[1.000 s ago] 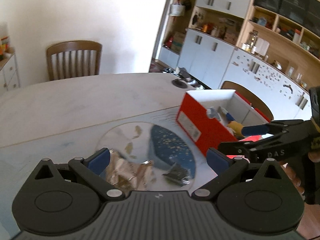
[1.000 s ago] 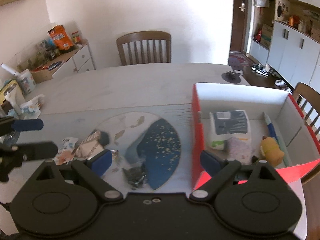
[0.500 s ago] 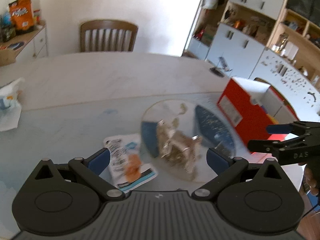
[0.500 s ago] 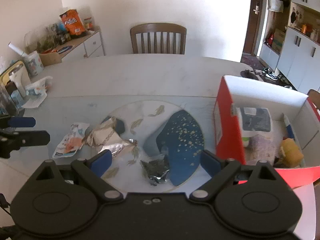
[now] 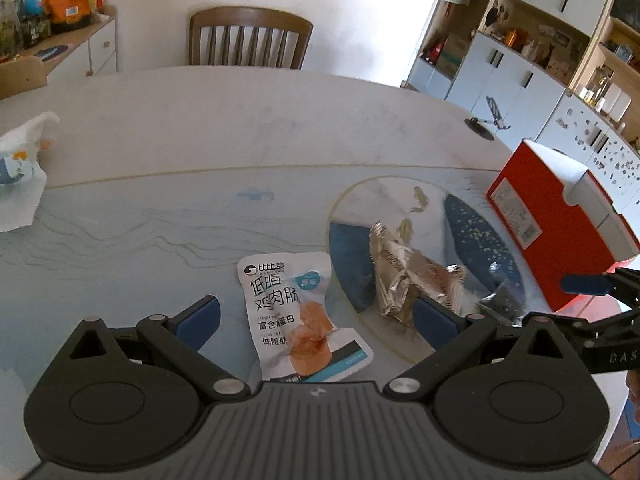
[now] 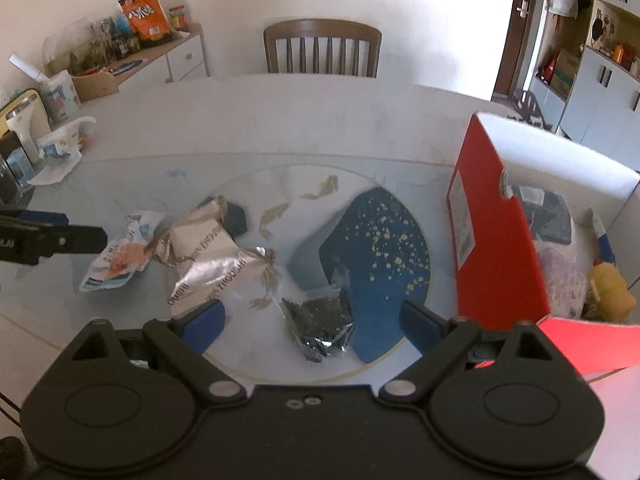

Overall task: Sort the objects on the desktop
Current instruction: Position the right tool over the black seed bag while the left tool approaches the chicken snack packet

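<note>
A white snack pouch with an orange picture lies flat on the table, between the wide-apart fingers of my open left gripper. Right of it sits a crumpled silver foil wrapper. In the right wrist view a small dark glittery packet lies between the fingers of my open right gripper, with the foil wrapper and the pouch to its left. The red box at the right holds several items, among them a dark-and-white pack and a yellow toy.
The table mat shows a round fish-and-blue pattern. A wooden chair stands at the far side. A crumpled white bag lies far left. A black phone stand sits near the table's far right edge. Cabinets line the right wall.
Both views swung left. The left gripper has moved from over the foil wrapper to over the white pouch; the right gripper moved off the box and now sits over the dark packet. Both stayed open.
</note>
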Tool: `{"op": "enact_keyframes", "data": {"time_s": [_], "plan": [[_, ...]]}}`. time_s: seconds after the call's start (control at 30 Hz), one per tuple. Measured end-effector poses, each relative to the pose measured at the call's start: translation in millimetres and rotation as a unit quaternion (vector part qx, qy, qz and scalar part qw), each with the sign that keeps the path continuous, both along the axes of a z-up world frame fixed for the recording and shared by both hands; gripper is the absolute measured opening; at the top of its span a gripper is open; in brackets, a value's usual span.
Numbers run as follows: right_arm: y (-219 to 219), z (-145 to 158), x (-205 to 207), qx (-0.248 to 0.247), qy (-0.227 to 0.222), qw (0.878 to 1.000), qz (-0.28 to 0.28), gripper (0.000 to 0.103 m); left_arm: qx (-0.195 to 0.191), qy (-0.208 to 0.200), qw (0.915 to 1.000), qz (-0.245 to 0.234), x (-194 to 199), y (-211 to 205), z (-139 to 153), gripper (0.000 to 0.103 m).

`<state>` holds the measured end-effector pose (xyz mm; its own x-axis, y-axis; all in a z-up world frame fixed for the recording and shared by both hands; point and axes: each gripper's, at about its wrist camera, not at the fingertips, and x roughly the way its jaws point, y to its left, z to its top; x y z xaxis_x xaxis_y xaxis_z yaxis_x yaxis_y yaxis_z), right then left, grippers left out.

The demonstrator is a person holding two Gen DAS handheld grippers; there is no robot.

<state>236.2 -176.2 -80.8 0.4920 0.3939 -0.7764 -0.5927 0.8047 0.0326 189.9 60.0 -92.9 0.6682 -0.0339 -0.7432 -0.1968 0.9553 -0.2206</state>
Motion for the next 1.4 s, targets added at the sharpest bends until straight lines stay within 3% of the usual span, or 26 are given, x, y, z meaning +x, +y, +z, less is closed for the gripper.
{"op": "enact_keyframes", "data": {"time_s": [0.63, 1.03, 1.17, 1.4], "plan": [[13, -29, 18, -0.029, 0.012, 0.999, 0.018, 0.085, 0.008, 0.010, 0.9996, 0.024, 31, 17, -37, 0.102], [19, -38, 22, -0.042, 0.020, 0.999, 0.026, 0.078, 0.039, 0.005, 0.9992, -0.005, 39, 9, -41, 0.089], [23, -39, 24, -0.049, 0.019, 0.998, 0.032, 0.075, 0.059, 0.006, 0.9982, -0.010, 42, 7, -39, 0.069], [28, -43, 24, -0.061, 0.021, 0.997, 0.039, 0.061, 0.061, 0.002, 0.9980, -0.017, 41, 8, -40, 0.068]]}}
